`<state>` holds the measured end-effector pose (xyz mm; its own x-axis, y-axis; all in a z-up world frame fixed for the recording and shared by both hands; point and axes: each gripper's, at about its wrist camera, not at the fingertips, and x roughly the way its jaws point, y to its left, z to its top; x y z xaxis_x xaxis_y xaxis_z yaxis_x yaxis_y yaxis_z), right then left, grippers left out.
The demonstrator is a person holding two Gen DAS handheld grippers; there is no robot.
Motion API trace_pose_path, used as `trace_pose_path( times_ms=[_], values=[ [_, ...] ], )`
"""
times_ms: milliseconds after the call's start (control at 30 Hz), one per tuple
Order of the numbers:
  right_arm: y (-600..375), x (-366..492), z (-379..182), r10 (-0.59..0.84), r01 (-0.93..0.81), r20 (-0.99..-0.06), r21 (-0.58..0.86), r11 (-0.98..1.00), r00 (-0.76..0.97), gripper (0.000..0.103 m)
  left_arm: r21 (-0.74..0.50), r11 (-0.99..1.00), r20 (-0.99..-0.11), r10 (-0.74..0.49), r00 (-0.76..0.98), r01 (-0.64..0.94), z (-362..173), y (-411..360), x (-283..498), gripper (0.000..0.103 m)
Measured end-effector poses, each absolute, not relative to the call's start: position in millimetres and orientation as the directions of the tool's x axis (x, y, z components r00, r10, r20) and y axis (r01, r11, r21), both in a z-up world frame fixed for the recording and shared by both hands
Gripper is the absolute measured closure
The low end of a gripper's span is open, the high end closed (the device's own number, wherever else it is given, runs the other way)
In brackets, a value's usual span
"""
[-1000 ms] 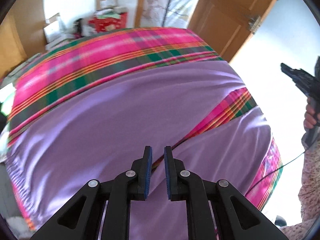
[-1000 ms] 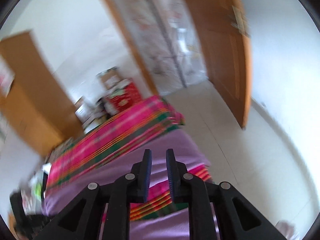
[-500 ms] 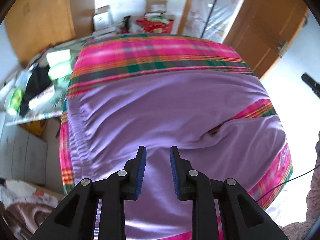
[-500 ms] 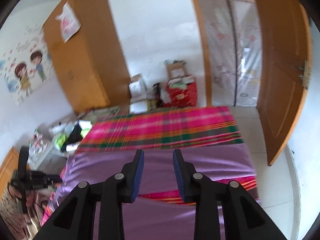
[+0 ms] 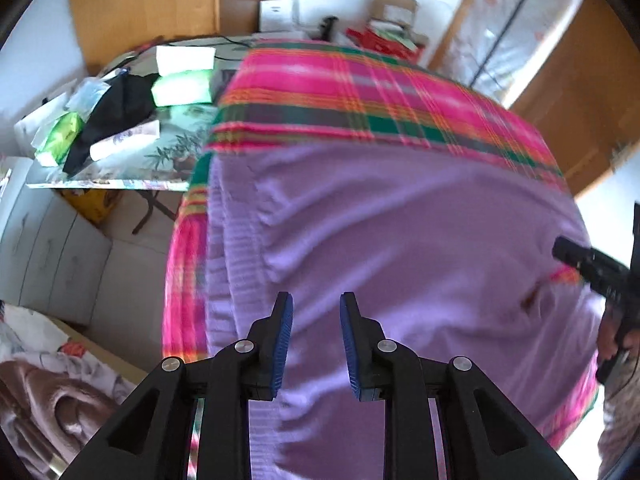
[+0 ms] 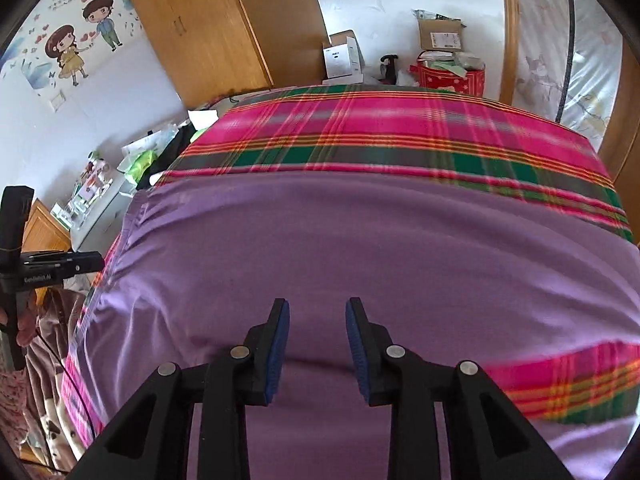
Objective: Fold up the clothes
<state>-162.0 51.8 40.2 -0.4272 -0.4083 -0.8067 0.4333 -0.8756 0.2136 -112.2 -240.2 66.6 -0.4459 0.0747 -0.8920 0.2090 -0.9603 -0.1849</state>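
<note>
Left wrist view is motion-blurred, so fabric texture and the clutter on the side table are hard to read; the near edge of the purple garment [image 5: 400,248] is cut off behind the tool bodies in both views, so its full outline can't be made out. Garment lies spread over a pink-and-green plaid blanket [image 6: 400,136] on the bed, covering the near part; plaid shows beyond it and in a strip at lower right of the right wrist view, where the purple cloth parts. Left gripper [image 5: 316,340]: jaws apart, blue pads clear, nothing between them, hanging above the cloth toward its left side. Right gripper [image 6: 317,344]: same, jaws apart and empty, over the middle of the garment. Each tool shows at the edge of the other's view, only partly, with a hand [image 5: 618,336] on the right one's handle, mostly cut off. Around: side table [image 5: 120,176] left of the bed with black cloth and green packets, wooden wardrobe [image 6: 224,28], cardboard boxes [image 6: 440,36] and a red box [image 6: 448,76] behind the bed, door at right. Nothing lies on the garment.
</note>
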Motion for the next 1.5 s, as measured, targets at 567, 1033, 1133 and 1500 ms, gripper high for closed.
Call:
trace_pose_path(
  times_ms=[567, 1033, 1133, 1500],
  values=[
    [-2, -250, 12, -0.237, 0.412, -0.844, 0.021, -0.911, -0.481, 0.073, -0.187, -0.948, -0.905, 0.064, -0.421, 0.259, 22, -277, -213, 0.078],
    [-6, -268, 16, -0.29, 0.406, -0.805, 0.067, -0.911, -0.518, 0.072, -0.159, -0.942, -0.882, 0.001, -0.472, 0.296, 21, -280, -225, 0.078],
    [-15, -272, 9, -0.283, 0.436, -0.827, 0.051, -0.898, -0.485, 0.072, -0.141, -0.947, -0.887, -0.009, -0.462, 0.289, 22, -278, -227, 0.078],
    [-36, -268, 0, -0.294, 0.557, -0.846, -0.003, -0.83, -0.444, 0.072, 0.039, -0.984, -0.877, -0.118, -0.465, 0.175, 24, -249, -226, 0.077]
  ],
)
